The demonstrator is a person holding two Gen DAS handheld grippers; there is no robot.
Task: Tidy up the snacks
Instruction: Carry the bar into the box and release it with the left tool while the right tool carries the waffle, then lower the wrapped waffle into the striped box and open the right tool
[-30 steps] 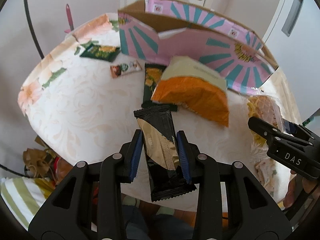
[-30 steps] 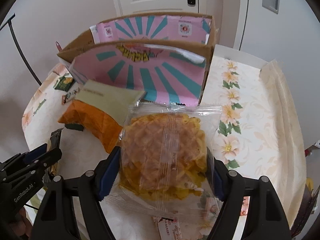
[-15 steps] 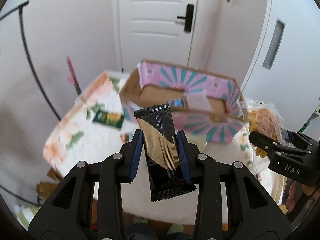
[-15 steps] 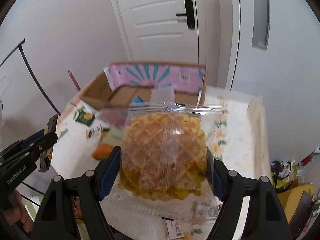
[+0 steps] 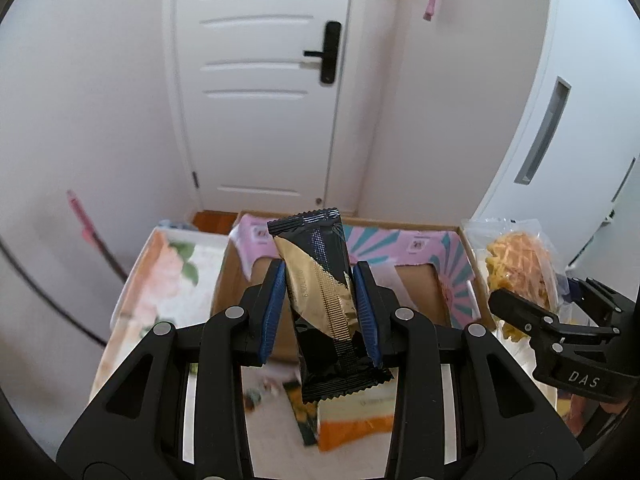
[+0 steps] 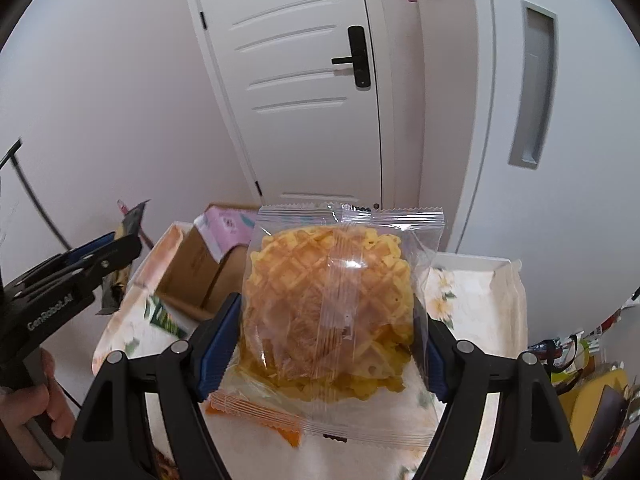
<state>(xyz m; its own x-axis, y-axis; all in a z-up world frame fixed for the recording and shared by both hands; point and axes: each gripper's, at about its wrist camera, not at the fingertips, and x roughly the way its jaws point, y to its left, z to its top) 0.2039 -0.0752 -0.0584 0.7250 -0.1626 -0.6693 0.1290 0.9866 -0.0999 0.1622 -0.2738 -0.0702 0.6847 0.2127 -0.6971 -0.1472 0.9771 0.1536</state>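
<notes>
My left gripper (image 5: 318, 288) is shut on a black and gold snack bar (image 5: 320, 296) and holds it upright, high above the table, in front of the open pink and teal cardboard box (image 5: 416, 280). My right gripper (image 6: 328, 320) is shut on a clear bag of yellow waffle crackers (image 6: 328, 304), also raised above the table. The bag also shows at the right of the left wrist view (image 5: 516, 268). The box shows in the right wrist view (image 6: 200, 264), partly hidden behind the bag.
An orange and cream packet (image 5: 356, 420) and a dark green packet (image 5: 302, 412) lie on the floral tablecloth (image 5: 160, 280) below the left gripper. A white door (image 5: 256, 80) stands behind the table. Bags sit on the floor at the right (image 6: 576, 356).
Both grippers have risen and tilted up with their snacks. The table and box have dropped lower in both views, and the door fills the upper part.
</notes>
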